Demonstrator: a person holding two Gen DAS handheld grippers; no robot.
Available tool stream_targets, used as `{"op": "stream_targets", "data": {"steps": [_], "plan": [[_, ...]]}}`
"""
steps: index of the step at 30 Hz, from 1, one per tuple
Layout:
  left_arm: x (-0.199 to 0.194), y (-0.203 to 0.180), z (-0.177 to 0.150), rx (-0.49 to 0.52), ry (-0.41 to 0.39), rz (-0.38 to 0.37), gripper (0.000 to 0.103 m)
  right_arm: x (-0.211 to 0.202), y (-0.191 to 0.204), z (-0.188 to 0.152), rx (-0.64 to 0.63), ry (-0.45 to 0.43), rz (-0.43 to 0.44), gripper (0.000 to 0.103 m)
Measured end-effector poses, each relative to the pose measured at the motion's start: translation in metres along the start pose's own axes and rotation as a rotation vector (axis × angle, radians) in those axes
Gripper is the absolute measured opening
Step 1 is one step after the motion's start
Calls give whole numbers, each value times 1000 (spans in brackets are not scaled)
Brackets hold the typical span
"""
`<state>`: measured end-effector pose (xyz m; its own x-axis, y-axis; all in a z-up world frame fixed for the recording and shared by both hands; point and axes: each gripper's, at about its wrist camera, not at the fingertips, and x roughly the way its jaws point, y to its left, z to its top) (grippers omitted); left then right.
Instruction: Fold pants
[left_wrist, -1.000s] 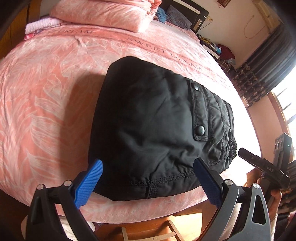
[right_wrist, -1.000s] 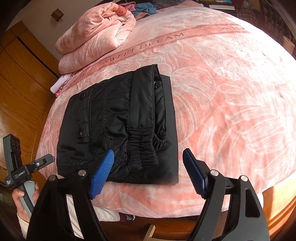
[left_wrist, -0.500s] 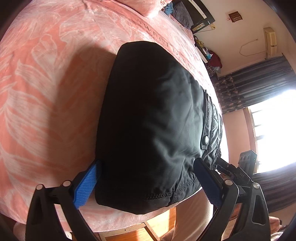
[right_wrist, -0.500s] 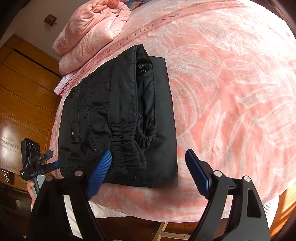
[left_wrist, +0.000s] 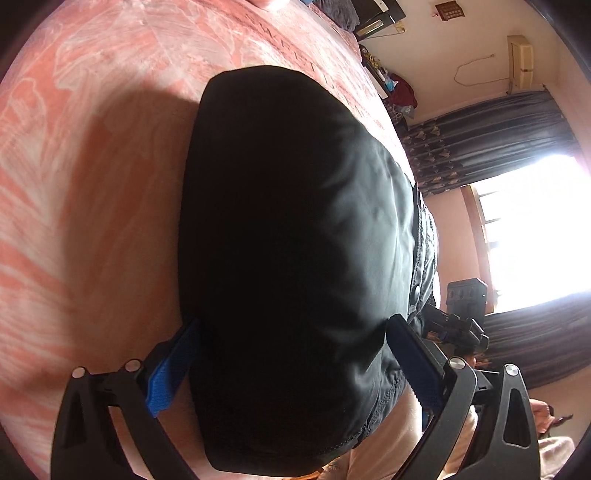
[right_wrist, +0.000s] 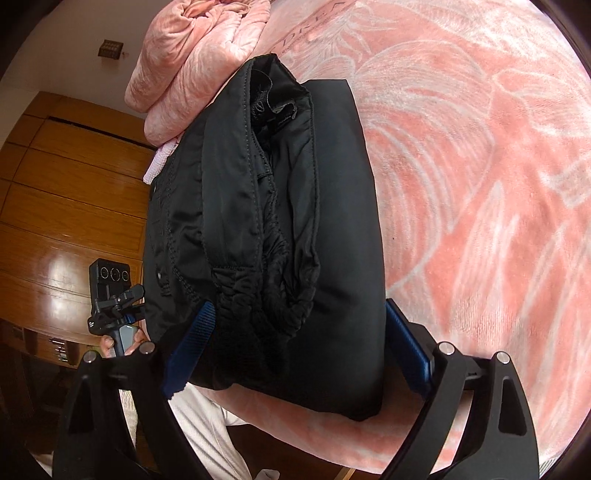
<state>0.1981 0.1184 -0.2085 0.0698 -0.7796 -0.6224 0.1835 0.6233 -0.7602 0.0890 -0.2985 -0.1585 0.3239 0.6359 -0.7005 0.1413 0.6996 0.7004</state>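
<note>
Black pants (right_wrist: 280, 236), folded into a thick bundle, lie at the near edge of the bed (right_wrist: 480, 184) on its pink blanket. Left tool (left_wrist: 291, 354) spread wide, blue pads flanking the bundle's left end, not pinching. Right tool (right_wrist: 299, 332) opening, straddling the waistband end; nothing gripped.

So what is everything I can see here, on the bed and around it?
pants: one, black, folded, near bed edge
bedspread: one, pink, covering bed
quilt: one, pink, bundled behind pants
wardrobe: one, brown wood, beside bed
curtains: dark, by bright window
left hand-held gripper: one, black with blue pads, open astride pants
right hand-held gripper: one, same colours, jaws opening astride pants
hand: one, holding left gripper's handle
</note>
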Motion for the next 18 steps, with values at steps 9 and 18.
{"op": "stream_targets", "data": {"steps": [9, 18], "plan": [[1, 49, 5, -156, 98, -235, 99, 8, -2, 8, -12, 29, 23, 91], [19, 8, 7, 49, 167, -55, 99, 18, 2, 12, -32, 35, 12, 94]]}}
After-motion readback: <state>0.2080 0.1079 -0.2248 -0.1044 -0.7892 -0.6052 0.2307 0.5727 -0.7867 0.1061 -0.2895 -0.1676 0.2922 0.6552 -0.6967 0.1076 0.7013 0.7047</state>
